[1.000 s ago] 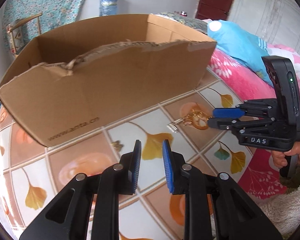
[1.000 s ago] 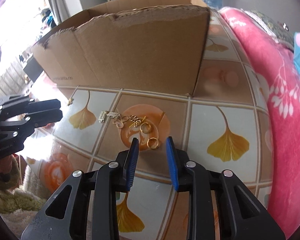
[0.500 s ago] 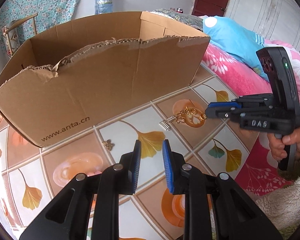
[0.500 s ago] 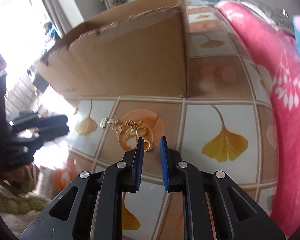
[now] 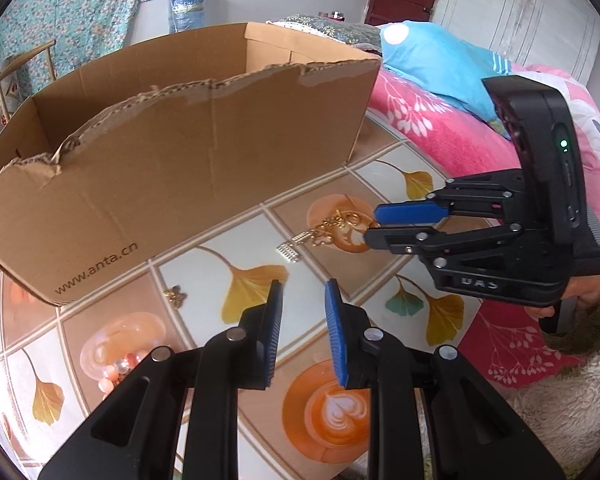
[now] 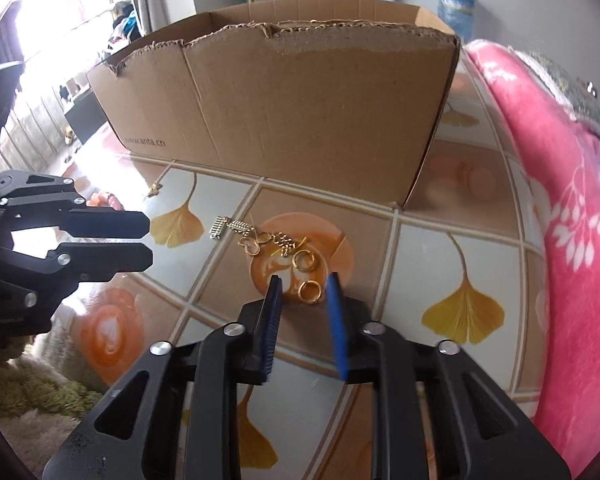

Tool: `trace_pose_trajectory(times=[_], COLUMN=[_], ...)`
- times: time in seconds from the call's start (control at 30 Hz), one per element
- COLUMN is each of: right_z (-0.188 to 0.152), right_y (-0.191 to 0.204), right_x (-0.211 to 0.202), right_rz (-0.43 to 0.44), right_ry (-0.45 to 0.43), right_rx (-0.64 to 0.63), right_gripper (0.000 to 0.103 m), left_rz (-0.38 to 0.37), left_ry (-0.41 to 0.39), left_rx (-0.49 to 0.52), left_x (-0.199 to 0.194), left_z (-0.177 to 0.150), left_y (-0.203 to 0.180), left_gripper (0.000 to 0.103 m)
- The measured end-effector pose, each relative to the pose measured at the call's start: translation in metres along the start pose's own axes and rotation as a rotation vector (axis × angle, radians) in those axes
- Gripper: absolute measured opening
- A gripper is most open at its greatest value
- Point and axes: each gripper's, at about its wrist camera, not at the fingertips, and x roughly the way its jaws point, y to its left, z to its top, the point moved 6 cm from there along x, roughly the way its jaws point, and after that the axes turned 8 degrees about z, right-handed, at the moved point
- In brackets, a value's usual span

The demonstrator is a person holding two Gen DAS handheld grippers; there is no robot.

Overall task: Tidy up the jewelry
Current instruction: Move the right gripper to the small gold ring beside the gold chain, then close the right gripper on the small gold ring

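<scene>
Tile-patterned table covering (image 5: 204, 264) with ginkgo-leaf and coffee-cup prints fills the left wrist view; a pink floral blanket (image 5: 440, 128) borders it on the right. An open cardboard box (image 5: 188, 168) with a torn top edge stands at the far side. The left gripper (image 5: 302, 292) hovers above the covering, jaws partly open with a clear gap and nothing between the blue pads. A tangle of gold jewelry (image 5: 332, 228) lies on an orange tile in front of the box, with a small silver comb-shaped piece (image 5: 289, 254) at its near-left end. A gold insect-shaped charm (image 5: 175, 295) lies apart, close to the box's lettered corner, and pink beads (image 5: 116, 368) lie further left. The right gripper (image 5: 374, 224), held by a hand (image 5: 580, 296), has its tips at the right end of the tangle. In the right wrist view, the box (image 6: 300, 112) stands beyond the same gold jewelry (image 6: 268, 240). The right gripper (image 6: 305, 280) has just been closing; its jaws stand partly open, and a gold ring (image 6: 309, 292) shows between the fingertips with neither pad seen pressing on it. A second gold ring (image 6: 305, 260) lies just beyond it. The left gripper (image 6: 150, 240) enters from the left, well apart from the tangle.
</scene>
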Motion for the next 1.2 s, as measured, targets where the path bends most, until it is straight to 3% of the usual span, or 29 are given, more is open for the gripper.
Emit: trace_pose_trajectory(times=[0.03,0.27,0.43,0.87,1.2], right_z=[0.000,-0.004,-0.009,-0.007,-0.009], right_y=[-0.001,-0.017,-0.028,-0.032,-0.031], right_x=[0.000,-0.007,-0.013,-0.013,-0.015], right_rz=[-0.004,-0.002,-0.011,0.004,0.014], right_ry=[-0.001,-0.012,-0.023,-0.043,-0.051], right_rx=[-0.002,0.060,0.112,0.147,0.147], right_gripper=[0.009,0.008,0.008,0.008,0.008], left_rz=[-0.002,-0.033,-0.096,-0.116,-0.109], left_ry=[-0.004,-0.043,-0.067,0.026,0.020], left_rx=[0.002,0.039,0.098,0.094,0.088], left_x=[0.000,0.007,0.021,0.056,0.060], left_z=[0.001,0.018,0.038,0.043,0.047], left_y=[-0.001,-0.017,-0.040,-0.050,-0.044], left_gripper=[0.021,0.021,0.021,0.021,0.021])
